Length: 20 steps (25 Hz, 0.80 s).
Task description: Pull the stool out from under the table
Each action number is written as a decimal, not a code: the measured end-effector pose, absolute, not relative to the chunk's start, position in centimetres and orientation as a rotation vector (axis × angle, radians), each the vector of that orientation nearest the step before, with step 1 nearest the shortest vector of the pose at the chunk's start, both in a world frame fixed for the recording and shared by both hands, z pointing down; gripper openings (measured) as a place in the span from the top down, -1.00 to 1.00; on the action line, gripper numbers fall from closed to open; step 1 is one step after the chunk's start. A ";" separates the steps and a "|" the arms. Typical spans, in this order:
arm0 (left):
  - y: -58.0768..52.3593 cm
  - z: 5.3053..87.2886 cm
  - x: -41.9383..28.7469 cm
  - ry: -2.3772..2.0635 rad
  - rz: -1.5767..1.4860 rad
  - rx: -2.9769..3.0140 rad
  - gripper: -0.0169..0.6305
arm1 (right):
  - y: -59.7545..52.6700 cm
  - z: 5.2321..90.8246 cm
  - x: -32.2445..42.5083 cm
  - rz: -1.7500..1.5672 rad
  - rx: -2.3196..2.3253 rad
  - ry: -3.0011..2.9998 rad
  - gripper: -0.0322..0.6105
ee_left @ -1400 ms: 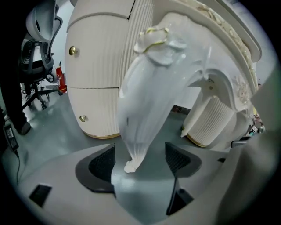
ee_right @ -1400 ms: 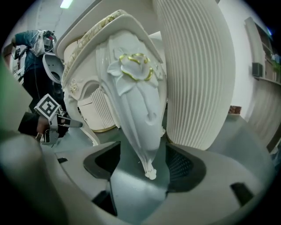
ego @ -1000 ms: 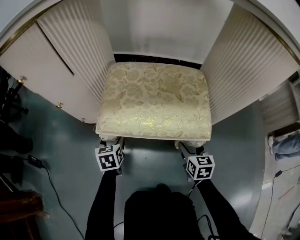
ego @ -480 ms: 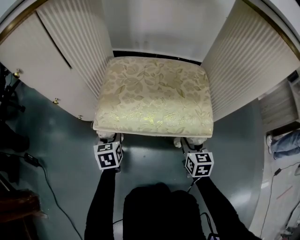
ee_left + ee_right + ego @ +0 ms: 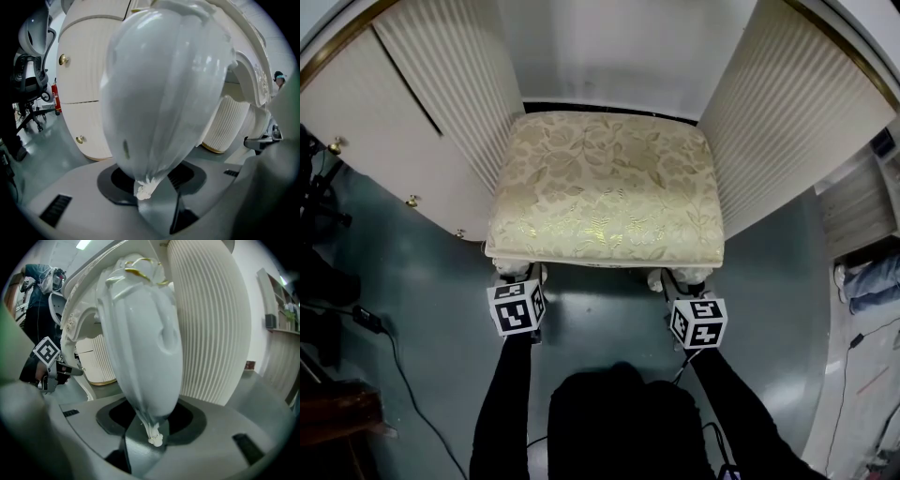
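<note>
The stool (image 5: pixel 607 187) has a gold floral cushion and white carved legs. It stands on the floor between the table's two fluted white pedestals. My left gripper (image 5: pixel 519 277) reaches under the seat's front left corner and is shut on the left front leg (image 5: pixel 159 93), which fills the left gripper view. My right gripper (image 5: pixel 680 283) is at the front right corner, shut on the right front leg (image 5: pixel 145 352). Each leg's narrow foot sits between the jaws. The seat's edge hides the fingertips in the head view.
Fluted pedestals stand close on the left (image 5: pixel 455 103) and right (image 5: pixel 787 122) of the stool. A cabinet door with brass knobs (image 5: pixel 412 201) curves off to the left. A cable (image 5: pixel 394 361) lies on the floor at left. An office chair (image 5: pixel 33 56) stands further left.
Both grippers have edged forward under the seat's front edge, onto the front legs. The stool itself has hardly shifted.
</note>
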<state>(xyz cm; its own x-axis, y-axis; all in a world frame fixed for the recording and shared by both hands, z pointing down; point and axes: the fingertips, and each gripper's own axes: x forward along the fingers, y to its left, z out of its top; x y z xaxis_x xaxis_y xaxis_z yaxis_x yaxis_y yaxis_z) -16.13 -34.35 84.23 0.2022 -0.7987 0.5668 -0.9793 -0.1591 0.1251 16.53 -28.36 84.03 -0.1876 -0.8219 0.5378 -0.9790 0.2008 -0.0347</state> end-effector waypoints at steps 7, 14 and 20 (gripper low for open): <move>-33.6 84.0 -16.1 -1.622 0.548 2.002 0.35 | -27.7 83.7 16.5 0.558 1.656 -2.074 0.32; -33.6 83.9 -16.3 -1.599 0.567 2.000 0.35 | -27.1 83.6 16.2 0.579 1.658 -2.061 0.32; -33.0 83.6 -16.4 -1.580 0.590 1.980 0.35 | -26.7 83.4 16.1 0.619 1.635 -2.039 0.32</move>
<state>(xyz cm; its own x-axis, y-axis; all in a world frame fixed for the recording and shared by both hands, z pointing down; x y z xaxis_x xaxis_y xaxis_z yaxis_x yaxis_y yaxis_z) -16.41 -33.04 83.57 0.2189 -0.7426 0.6330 -0.9757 -0.1721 0.1355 16.09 -26.70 83.39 -0.1944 -0.7757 0.6004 -0.9786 0.1957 -0.0641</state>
